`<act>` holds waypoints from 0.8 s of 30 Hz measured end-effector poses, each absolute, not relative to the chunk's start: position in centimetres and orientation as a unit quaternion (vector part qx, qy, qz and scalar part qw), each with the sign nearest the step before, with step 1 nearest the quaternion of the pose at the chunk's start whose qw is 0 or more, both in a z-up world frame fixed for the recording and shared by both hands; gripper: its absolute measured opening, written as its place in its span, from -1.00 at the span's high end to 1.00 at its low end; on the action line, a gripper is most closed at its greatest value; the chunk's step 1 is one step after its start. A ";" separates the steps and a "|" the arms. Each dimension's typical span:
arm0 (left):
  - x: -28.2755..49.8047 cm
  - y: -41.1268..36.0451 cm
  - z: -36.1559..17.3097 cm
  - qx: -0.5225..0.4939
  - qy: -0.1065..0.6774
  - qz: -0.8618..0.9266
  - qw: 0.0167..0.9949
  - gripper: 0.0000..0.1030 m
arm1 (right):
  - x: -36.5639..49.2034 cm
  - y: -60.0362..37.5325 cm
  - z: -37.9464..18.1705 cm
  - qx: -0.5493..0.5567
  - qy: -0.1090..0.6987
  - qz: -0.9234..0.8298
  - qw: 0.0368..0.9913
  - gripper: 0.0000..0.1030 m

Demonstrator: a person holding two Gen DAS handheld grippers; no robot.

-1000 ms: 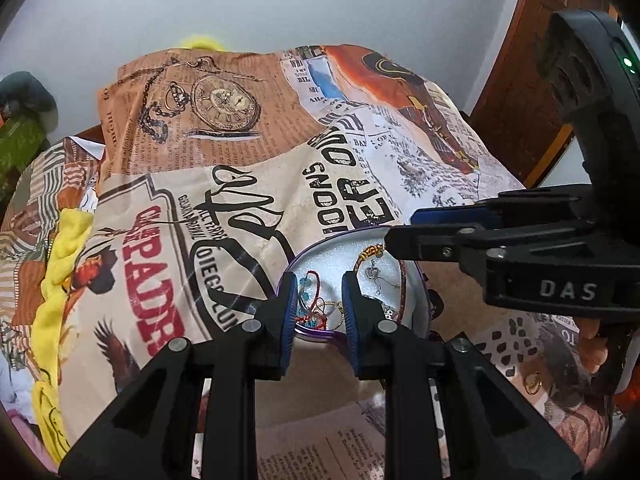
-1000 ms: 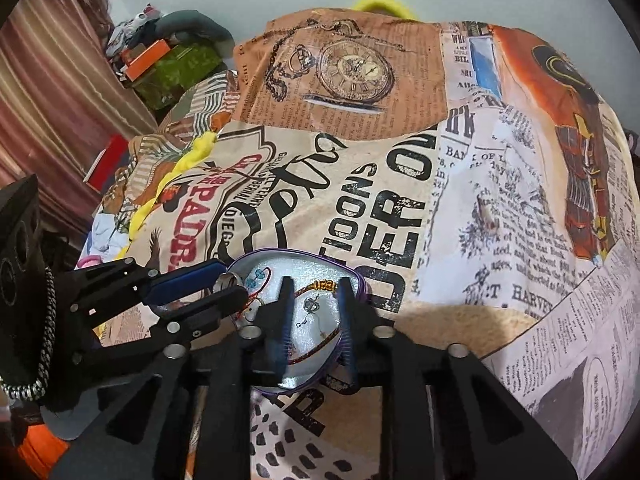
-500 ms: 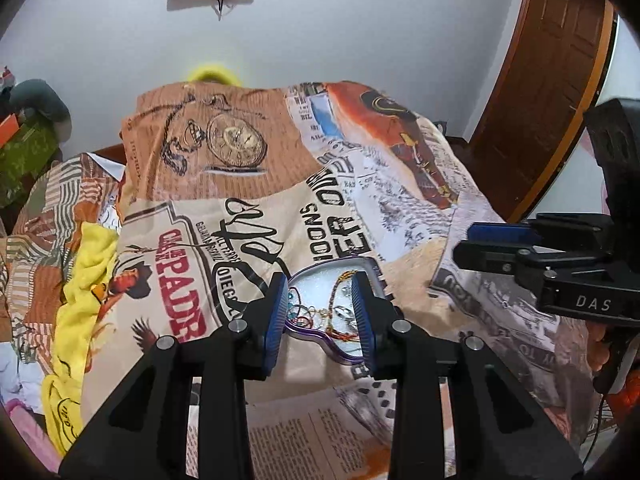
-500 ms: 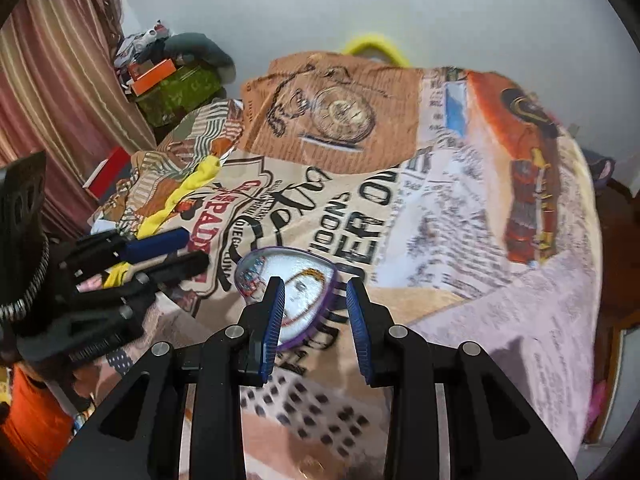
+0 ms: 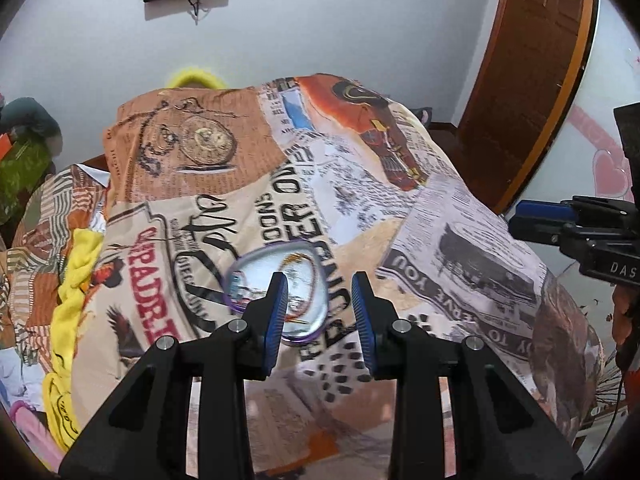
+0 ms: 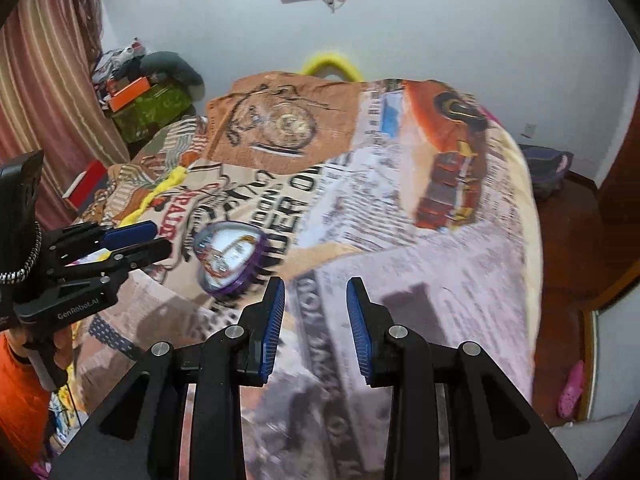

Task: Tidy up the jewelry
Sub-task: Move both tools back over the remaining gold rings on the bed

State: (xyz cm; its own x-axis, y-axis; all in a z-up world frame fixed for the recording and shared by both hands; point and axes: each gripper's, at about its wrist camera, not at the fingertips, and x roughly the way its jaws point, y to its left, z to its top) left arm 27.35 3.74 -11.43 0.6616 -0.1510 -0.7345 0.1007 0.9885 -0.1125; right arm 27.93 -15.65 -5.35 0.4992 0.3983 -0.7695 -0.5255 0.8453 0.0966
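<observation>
Both tools are matte black plastic with blue ribbed pads lining the inner faces of the fingers. On the left gripper each finger widens near the camera into an angular frame with triangular cut-outs, fixed with round silver screws. The right gripper is built the same way, with four matching silver screws across its arms. Seen from the side, the right one carries white letters "DAS" on its body, and the left one reads "GenRobot.AI", with a braided black-and-white cord hanging at its far left edge. An orange sleeve shows low on the left.
</observation>
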 end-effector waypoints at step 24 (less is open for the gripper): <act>27.4 0.2 -16.2 -0.027 0.451 -0.100 0.887 0.37 | 30.4 -20.3 -15.7 -0.009 0.520 0.256 0.815 0.55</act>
State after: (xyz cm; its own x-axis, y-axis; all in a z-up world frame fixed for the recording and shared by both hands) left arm 27.41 0.22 -16.21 0.5735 -0.2017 -0.7940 0.1535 0.9785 -0.1376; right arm 30.41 -20.28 -15.70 0.3277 0.4070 -0.8526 -0.4263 0.8691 0.2510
